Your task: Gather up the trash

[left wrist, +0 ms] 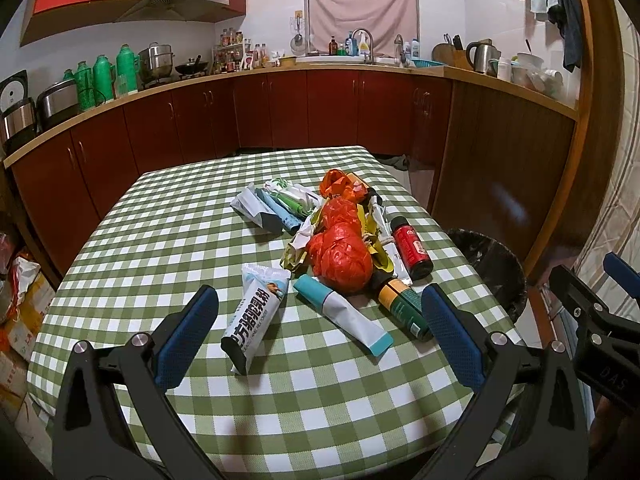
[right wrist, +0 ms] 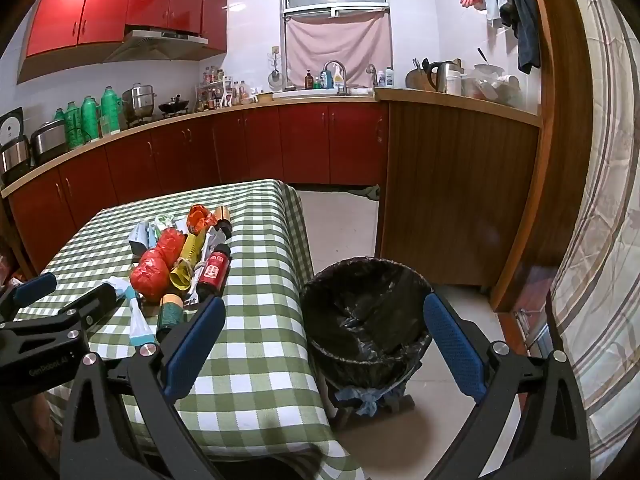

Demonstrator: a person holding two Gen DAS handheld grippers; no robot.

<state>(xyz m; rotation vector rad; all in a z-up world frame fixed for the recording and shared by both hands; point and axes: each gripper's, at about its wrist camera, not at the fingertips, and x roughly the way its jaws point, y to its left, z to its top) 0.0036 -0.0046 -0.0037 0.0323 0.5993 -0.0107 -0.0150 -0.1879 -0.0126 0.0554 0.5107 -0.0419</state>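
Both empty and spread wide: left gripper [left wrist: 320,320] poised over the near edge of the green-and-white checked tablecloth [left wrist: 160,240], right gripper [right wrist: 324,344] straddling the table corner and the round bin lined with a black plastic bag [right wrist: 360,320] on the floor just beside the table. Trash heaped mid-table, nothing yet taken up. Nearest the left fingers: a white foil sachet with black lettering [left wrist: 256,316], flat and light, likely slippery, best pinched across its narrow width near the middle. Just beside it, a white squeeze tube with a teal cap [left wrist: 344,312], soft-bodied, firmer at the cap end. Behind these, 2 crumpled orange-red plastic bags [left wrist: 340,256], nearly weightless and springy, prone to slipping out unless squeezed deep into the bulk. To the right, a dark green cylindrical can with an orange band [left wrist: 404,308] and a small red bottle with a black cap [left wrist: 412,248], both lying on their sides, rigid, apt to roll; probably safest grasped across the body. Farther back, a fan of flat white and blue paper packets [left wrist: 272,208], thin and hard to lift off cloth, perhaps easier by a raised edge.
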